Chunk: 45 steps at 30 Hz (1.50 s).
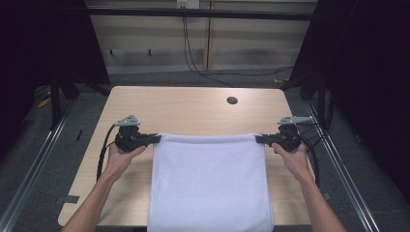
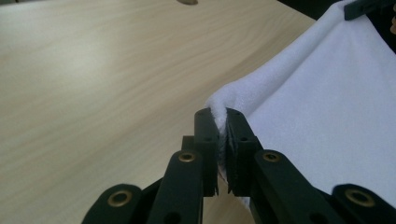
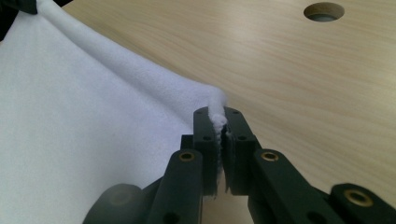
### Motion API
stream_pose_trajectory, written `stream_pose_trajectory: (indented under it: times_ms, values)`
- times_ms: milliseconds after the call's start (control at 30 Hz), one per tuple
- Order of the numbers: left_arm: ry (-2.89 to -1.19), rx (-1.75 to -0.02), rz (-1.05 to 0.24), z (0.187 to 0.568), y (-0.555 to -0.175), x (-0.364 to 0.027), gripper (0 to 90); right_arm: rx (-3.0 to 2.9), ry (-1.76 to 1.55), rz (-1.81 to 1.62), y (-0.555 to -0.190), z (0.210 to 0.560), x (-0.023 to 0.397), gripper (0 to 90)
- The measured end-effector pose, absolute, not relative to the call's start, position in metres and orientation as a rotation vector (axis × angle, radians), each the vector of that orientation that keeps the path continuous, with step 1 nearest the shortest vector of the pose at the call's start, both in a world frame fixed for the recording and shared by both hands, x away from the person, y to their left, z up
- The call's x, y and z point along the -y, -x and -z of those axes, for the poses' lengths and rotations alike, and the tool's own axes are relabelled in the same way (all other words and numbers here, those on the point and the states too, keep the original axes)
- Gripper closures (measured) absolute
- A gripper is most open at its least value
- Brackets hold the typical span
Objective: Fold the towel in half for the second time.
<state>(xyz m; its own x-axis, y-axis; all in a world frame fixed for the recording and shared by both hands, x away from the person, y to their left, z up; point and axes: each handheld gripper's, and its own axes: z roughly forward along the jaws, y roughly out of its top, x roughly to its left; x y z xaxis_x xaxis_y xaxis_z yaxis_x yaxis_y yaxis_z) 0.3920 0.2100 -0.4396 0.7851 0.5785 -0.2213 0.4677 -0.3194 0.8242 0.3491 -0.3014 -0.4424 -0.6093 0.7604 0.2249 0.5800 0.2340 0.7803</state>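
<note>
A white towel (image 1: pixel 210 183) hangs stretched between my two grippers over the wooden table (image 1: pixel 193 108), its lower part running off the near edge. My left gripper (image 1: pixel 155 139) is shut on the towel's far left corner (image 2: pixel 219 105), the cloth pinched between its black fingertips (image 2: pixel 207 122). My right gripper (image 1: pixel 258 139) is shut on the far right corner (image 3: pixel 217 105), with white pile squeezed between its fingertips (image 3: pixel 237 122). The far hem runs taut between the two corners, lifted a little off the tabletop. In the left gripper view the other gripper's tip (image 2: pixel 369 7) holds the opposite corner.
A round cable hole (image 1: pixel 232 100) lies in the far right part of the table, also visible as the hole (image 3: pixel 323 11) in the right gripper view. Bare wood stretches beyond the towel. Cables trail on the floor behind the table.
</note>
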Motion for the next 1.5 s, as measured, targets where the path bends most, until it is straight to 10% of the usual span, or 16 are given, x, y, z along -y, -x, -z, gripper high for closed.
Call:
stream_pose_trajectory:
  times_ms: [733, 1167, 1500]
  values:
    - [-1.834, -0.81, -0.249, 0.387, -0.432, -0.209, 85.2, -2.104, -1.253, -1.46, -0.401, 0.387, 0.304, 85.8]
    - [-1.861, -0.615, -0.227, 0.377, -0.342, -0.222, 85.0, -2.154, -1.076, -1.617, -0.311, 0.384, 0.321, 85.6]
    - [-2.012, -0.598, -0.087, 0.454, -0.273, -0.231, 83.7, -2.381, -1.045, -1.54, -0.227, 0.435, 0.31, 83.6]
